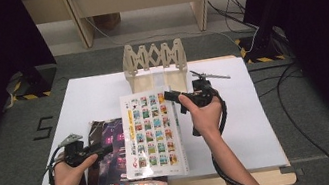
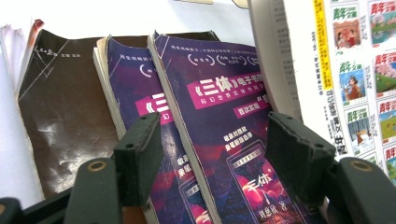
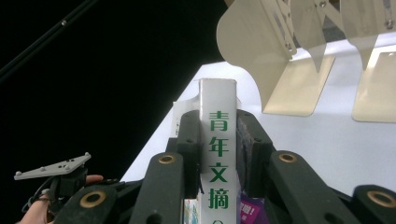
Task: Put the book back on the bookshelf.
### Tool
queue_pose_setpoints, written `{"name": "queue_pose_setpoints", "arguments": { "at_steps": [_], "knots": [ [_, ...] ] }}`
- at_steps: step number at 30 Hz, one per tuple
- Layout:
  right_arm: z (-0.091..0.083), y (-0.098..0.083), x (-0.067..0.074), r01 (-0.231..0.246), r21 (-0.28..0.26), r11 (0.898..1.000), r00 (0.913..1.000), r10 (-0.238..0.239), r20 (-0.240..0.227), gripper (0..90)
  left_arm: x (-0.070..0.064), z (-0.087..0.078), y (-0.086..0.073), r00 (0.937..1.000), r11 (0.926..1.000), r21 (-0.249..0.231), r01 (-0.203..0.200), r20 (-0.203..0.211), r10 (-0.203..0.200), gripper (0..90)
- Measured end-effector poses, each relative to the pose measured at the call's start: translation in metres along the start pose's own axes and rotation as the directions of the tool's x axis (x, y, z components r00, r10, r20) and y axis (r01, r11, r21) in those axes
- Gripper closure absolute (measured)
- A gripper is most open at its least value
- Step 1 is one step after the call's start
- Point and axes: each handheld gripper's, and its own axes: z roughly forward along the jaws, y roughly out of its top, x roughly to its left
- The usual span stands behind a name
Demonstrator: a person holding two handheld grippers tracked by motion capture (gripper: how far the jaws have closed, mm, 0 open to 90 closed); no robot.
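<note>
My right gripper is shut on the spine of a white magazine whose cover carries rows of small colourful pictures. The magazine hangs tilted, partly over a stack of books. The spine bears green characters and stands between the two black jaws. My left gripper is open and low over the top purple book. A second purple book and a brown book lie fanned to its left. The magazine's edge rises at the right.
A wooden accordion book rack stands at the back middle of the white board. The board's edges lie close on all sides. Cables run over the grey floor at the right. My left gripper's grey plate is at lower left.
</note>
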Motion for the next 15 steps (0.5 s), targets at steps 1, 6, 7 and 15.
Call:
{"name": "queue_pose_setpoints", "arguments": {
  "at_steps": [1, 6, 7, 15],
  "knots": [
    [-0.002, 0.002, 0.001, 0.004, -0.008, 1.000, 1.0000, -0.004, 0.001, 74.6, 0.000, 0.000, 0.000, 1.0000, 1.0000, -0.001, 0.000, 0.000, 0.000, 35.6],
    [-0.006, 0.005, 0.003, 0.008, -0.020, 1.000, 1.0000, -0.008, 0.005, 74.5, 0.000, 0.000, 0.000, 1.0000, 1.0000, 0.002, -0.002, -0.001, 0.002, 35.7],
    [-0.007, 0.006, 0.003, 0.012, -0.022, 1.000, 0.9999, -0.012, 0.007, 74.5, 0.000, 0.001, 0.000, 1.0000, 1.0000, 0.003, -0.002, 0.001, 0.002, 35.7],
    [-0.016, 0.010, 0.001, 0.013, -0.060, 0.998, 0.9998, -0.012, 0.018, 74.6, 0.001, 0.000, 0.000, 1.0000, 1.0000, 0.001, 0.002, -0.002, -0.002, 35.7]
  ]
}}
